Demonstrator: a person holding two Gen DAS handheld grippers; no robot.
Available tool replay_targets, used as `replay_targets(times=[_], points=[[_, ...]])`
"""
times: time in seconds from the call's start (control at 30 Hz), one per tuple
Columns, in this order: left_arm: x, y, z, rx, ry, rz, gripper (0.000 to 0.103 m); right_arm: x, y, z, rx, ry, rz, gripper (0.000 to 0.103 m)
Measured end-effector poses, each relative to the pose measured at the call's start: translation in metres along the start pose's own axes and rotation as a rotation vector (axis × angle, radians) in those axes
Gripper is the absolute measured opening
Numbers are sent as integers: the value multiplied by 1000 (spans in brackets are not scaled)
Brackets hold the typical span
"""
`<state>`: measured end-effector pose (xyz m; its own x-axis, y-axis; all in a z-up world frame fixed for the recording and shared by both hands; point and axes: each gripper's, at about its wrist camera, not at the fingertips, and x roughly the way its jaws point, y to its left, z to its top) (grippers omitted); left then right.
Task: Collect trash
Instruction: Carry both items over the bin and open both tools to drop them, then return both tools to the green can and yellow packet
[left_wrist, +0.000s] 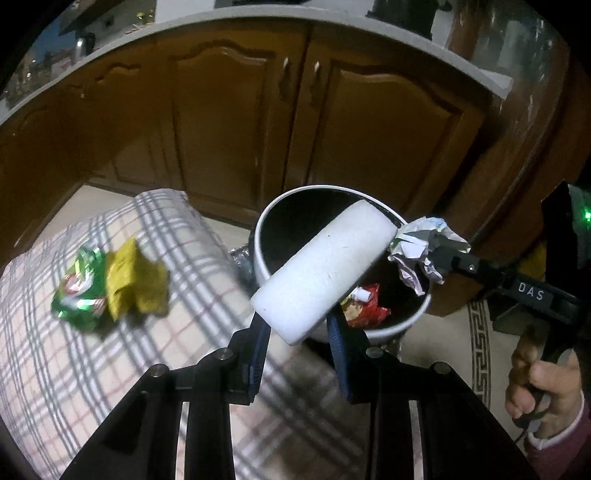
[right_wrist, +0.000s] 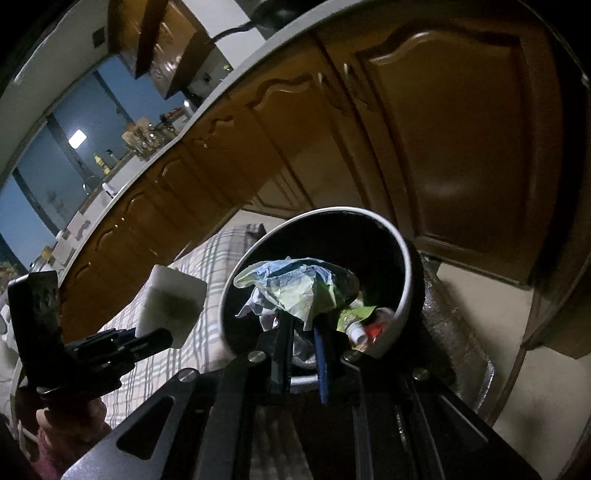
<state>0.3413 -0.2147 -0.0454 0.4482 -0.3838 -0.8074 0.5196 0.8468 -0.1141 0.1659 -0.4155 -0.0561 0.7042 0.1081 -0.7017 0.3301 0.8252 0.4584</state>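
Foam block (left_wrist: 325, 266) – crumpled wrapper (left_wrist: 421, 251) – over bin (left_wrist: 388, 328)

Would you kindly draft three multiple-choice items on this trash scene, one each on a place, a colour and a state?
1. Where is the red wrapper?
A. inside the bin
B. on the checked cloth
C. on the counter

2. What colour is the foam block in the left gripper?
A. green
B. white
C. red

3. What state is the right gripper in?
A. open, holding nothing
B. out of view
C. shut on crumpled wrapper

Answers: 1 A, it lies at the bottom of the bin; 2 B, the block looks plain white; 3 C, its fingers pinch the crumpled wrapper over the bin.
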Motion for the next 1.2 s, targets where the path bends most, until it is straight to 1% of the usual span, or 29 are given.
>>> replay_targets(times=[0.17, 0.27, 0.33, 0.43, 0.47, 0.5, 0.53, 0.57, 0.6, 0.7, 0.83, 0.93, 0.97, 1.07, 1.2], points=[[31, -6, 21, 20, 45, 24, 31, 11, -8, 12, 18, 25, -8, 12], [43, -12, 29, 30, 57, 29, 32, 17, -8, 17, 3, 34, -18, 12], [50, -15, 31, 32, 66, 35, 33, 22, -9, 20, 1, 44, -23, 14], [57, -18, 34, 33, 82, 45, 39, 29, -12, 23, 4, 56, -27, 16], [59, -19, 34, 31, 86, 41, 45, 31, -13, 24, 6, 61, -25, 22], [60, -20, 34, 31, 83, 34, 54, 32, -14, 25, 13, 64, -26, 33], [59, -22, 34, 34, 80, 33, 59, 32, -16, 26, 19, 63, -22, 38], [59, -22, 33, 36, 76, 39, 68, 32, -16, 27, 23, 60, -15, 48], [58, -23, 32, 40, 67, 48, 68, 31, -17, 27, 24, 57, -11, 54], [55, -22, 29, 32, 58, 42, 68, 27, -17, 27, 26, 48, -3, 54], [42, -10, 14, -2, 29, 27, 69, 20, -17, 21, 35, 37, 13, 55], [26, 5, -5, -49, -3, 30, 71, 15, -13, 16, 33, 29, 25, 64], [22, 8, -10, -59, -10, 30, 72, 13, -10, 13, 32, 26, 31, 69], [3, 29, -38, -130, -39, 31, 73, 10, 2, 3, 27, 18, 55, 79], [-14, 60, -72, -234, -55, 40, 73, 9, 24, -12, 5, 18, 88, 82]])
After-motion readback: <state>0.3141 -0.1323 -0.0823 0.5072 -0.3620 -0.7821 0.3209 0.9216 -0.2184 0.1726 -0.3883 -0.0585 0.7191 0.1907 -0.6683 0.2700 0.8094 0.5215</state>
